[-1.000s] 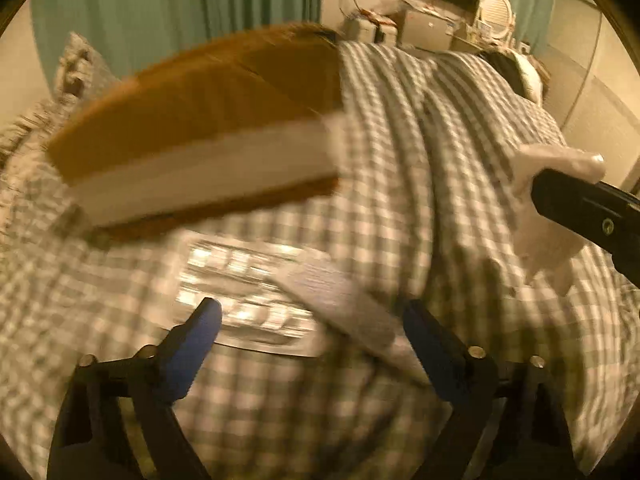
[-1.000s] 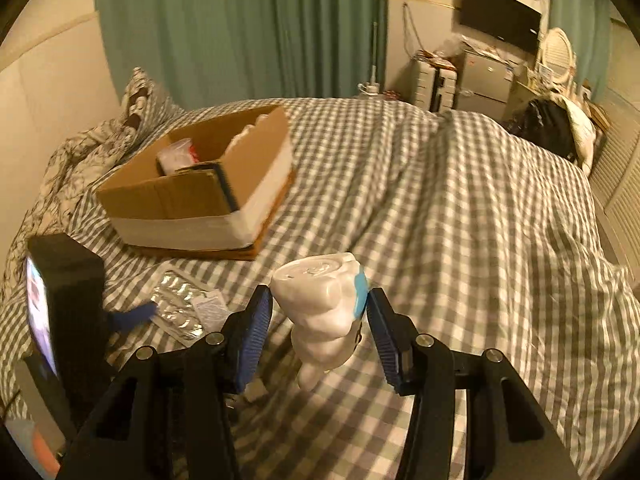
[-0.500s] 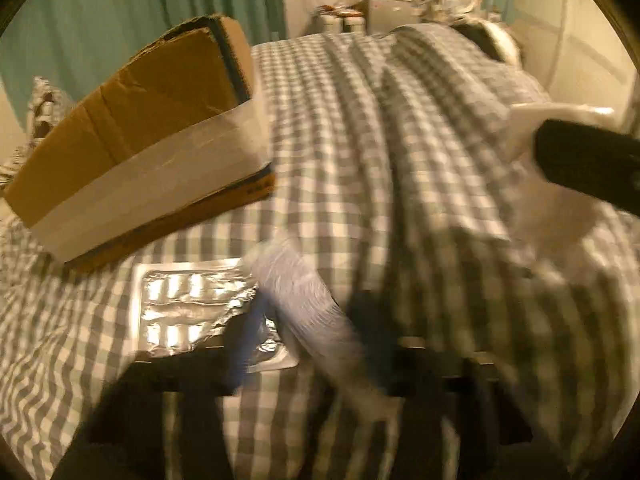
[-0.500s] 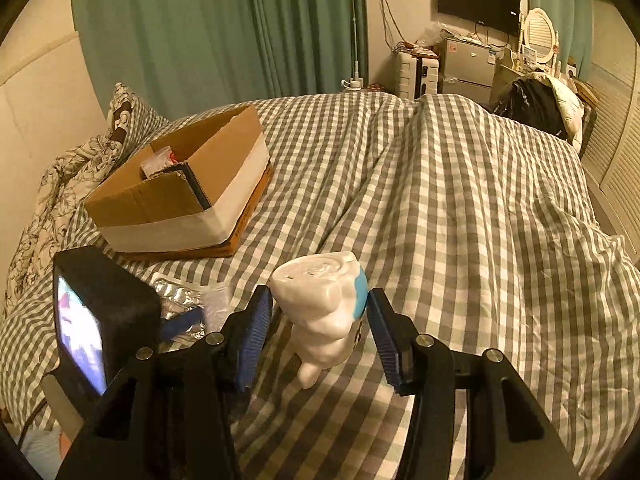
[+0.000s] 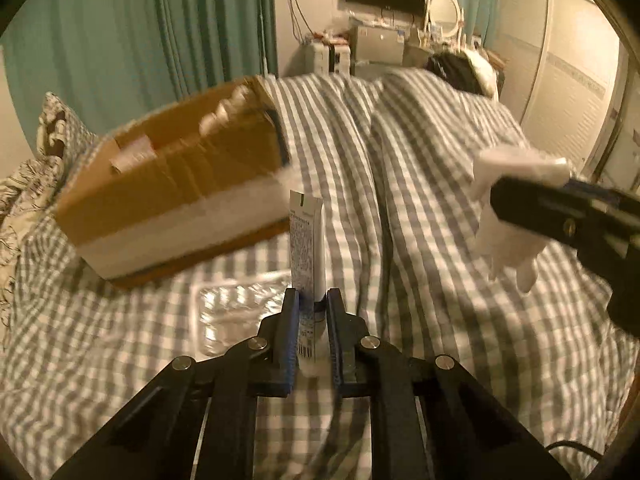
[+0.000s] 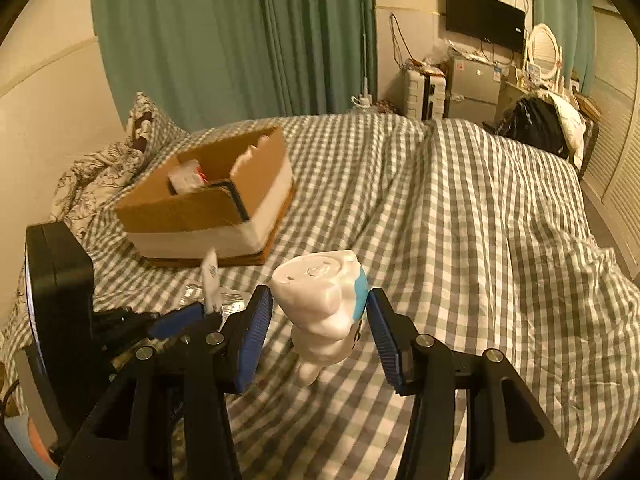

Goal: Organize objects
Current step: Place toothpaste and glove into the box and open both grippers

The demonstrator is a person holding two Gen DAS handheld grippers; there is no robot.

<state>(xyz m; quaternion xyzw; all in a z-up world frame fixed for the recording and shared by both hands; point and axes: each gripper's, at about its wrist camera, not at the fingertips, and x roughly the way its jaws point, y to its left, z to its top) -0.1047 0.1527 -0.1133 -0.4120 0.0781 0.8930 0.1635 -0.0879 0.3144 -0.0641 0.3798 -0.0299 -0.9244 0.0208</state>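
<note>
My left gripper (image 5: pixel 313 300) is shut on a white tube (image 5: pixel 306 248) with small print and holds it upright above the checked bedspread. The tube (image 6: pixel 210 280) also shows in the right wrist view, left of my right gripper. My right gripper (image 6: pixel 320 312) is shut on a white figurine (image 6: pixel 320 304) with a blue patch, lifted off the bed; it also shows in the left wrist view (image 5: pixel 508 216). An open cardboard box (image 5: pixel 176 192) with items inside sits on the bed beyond the tube; it also shows in the right wrist view (image 6: pixel 212 204).
A silver blister pack (image 5: pixel 236 312) lies on the bedspread below the tube. Patterned pillows (image 6: pixel 100 168) lie left of the box. Green curtains (image 6: pixel 240 40), a TV (image 6: pixel 484 16) and cluttered furniture stand past the bed's far end. A dark bag (image 6: pixel 532 124) rests at the far right.
My left gripper went from open over the bed to shut on the tube and lifted it upright. The right gripper kept holding the figurine and rose a little.
</note>
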